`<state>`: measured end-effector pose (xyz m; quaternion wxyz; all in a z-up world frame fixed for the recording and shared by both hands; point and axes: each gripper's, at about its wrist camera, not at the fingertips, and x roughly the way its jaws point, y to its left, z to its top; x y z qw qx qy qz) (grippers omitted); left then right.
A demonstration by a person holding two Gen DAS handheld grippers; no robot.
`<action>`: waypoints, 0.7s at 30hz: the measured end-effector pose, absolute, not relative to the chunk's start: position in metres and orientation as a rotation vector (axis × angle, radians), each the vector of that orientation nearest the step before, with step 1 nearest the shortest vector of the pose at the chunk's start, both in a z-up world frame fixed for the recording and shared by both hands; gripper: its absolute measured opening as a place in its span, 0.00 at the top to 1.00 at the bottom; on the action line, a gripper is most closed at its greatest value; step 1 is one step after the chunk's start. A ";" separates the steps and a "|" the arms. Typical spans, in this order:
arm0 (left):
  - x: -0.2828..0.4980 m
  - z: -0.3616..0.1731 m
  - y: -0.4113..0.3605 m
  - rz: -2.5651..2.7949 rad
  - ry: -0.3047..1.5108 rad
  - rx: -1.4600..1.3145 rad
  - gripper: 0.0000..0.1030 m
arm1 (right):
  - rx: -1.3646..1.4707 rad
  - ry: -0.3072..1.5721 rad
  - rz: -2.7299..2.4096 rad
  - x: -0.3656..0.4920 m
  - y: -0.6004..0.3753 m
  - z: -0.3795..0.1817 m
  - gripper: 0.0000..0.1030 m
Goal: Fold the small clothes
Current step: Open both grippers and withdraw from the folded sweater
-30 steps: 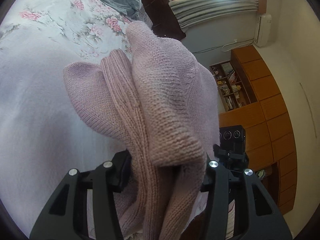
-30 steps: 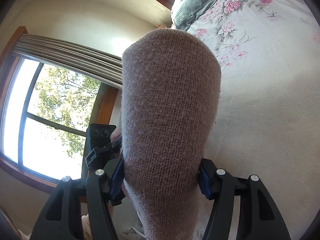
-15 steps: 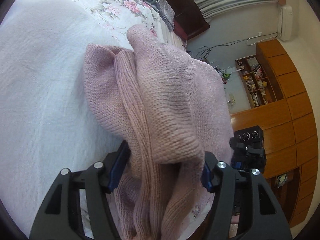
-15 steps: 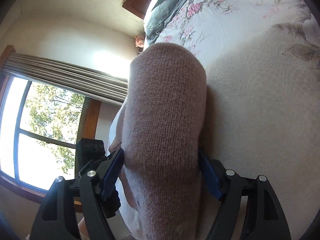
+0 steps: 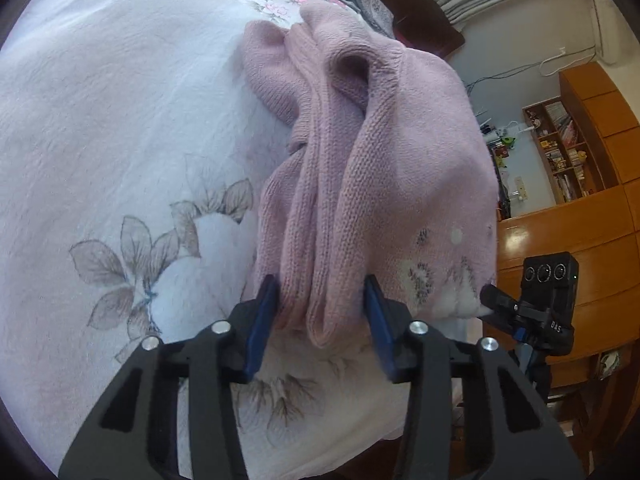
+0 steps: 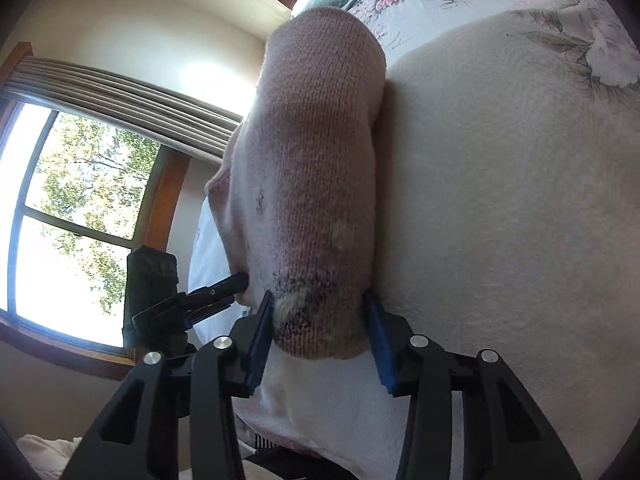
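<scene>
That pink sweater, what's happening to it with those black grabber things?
A person is folding a small pink knitted sweater on a bed with a flowery cover. They hold a hand-held gripper in each hand. The left hand-held gripper pinches one bunched edge of the sweater, and the right hand-held gripper pinches another part. The sweater is doubled over and lies on the bed near its edge, not yet let go.
</scene>
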<state>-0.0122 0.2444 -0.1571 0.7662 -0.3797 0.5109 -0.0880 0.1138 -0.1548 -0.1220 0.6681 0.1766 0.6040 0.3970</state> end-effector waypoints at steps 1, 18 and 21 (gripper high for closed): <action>-0.012 -0.161 0.247 -0.188 1.117 -0.834 0.64 | 0.379 1.365 0.887 0.112 -0.153 -0.125 0.57; -0.060 -0.074 0.210 0.008 1.064 -0.524 0.18 | -0.064 1.116 0.552 0.039 -0.130 -0.030 0.04; -0.069 -0.061 0.203 0.032 1.045 -0.493 0.17 | -0.092 1.090 0.541 0.023 -0.125 -0.019 0.04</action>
